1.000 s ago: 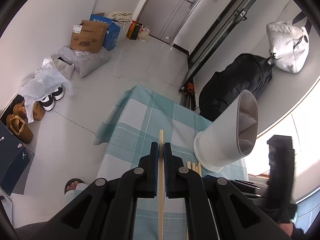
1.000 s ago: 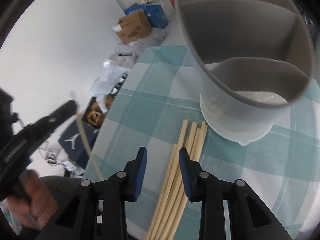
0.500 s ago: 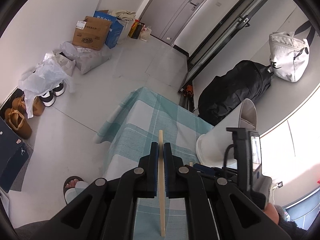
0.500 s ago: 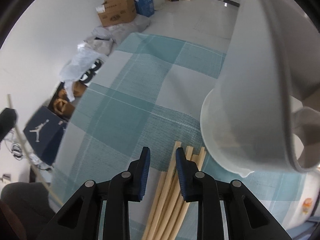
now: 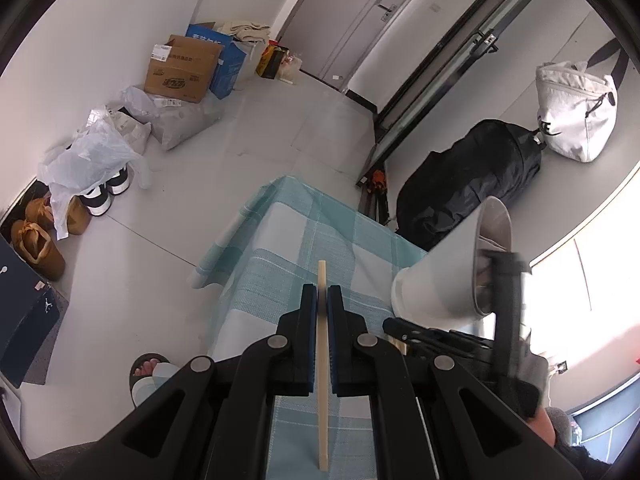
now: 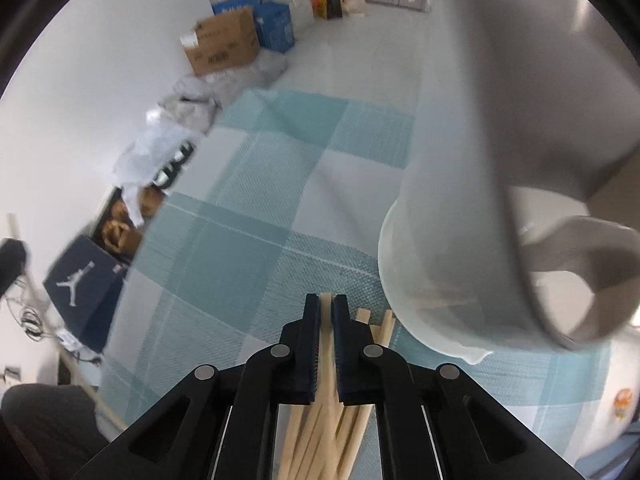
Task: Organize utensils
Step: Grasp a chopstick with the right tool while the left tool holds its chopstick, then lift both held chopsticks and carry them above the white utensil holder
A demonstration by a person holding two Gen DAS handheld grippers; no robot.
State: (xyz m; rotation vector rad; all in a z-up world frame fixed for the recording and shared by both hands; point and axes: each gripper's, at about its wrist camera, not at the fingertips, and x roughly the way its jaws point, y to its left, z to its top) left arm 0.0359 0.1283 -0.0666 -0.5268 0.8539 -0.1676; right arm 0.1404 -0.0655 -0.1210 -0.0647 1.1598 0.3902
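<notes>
In the left wrist view my left gripper (image 5: 322, 296) is shut on a single wooden chopstick (image 5: 322, 400), held above the teal checked tablecloth (image 5: 276, 280). A grey divided utensil holder (image 5: 436, 280) stands to its right on the table. In the right wrist view my right gripper (image 6: 327, 304) points down at a bundle of chopsticks (image 6: 356, 420) lying on the cloth beside the holder (image 6: 452, 240). Its jaws are closing, and the pads press on one chopstick (image 6: 326, 344) at the left of the bundle. The holder's inside is mostly hidden from here.
The table's left edge (image 6: 132, 272) drops to a grey floor. On the floor are cardboard boxes (image 5: 180, 68), plastic bags, shoes (image 5: 104, 196) and a dark blue shoe box (image 6: 84, 284). A black bag (image 5: 472, 188) and a white bag (image 5: 576, 120) lie beyond the table. A sandalled foot (image 5: 150, 368) shows below.
My right gripper tipped down onto the bundle and its jaws came together on one chopstick. The left gripper kept still with its chopstick.
</notes>
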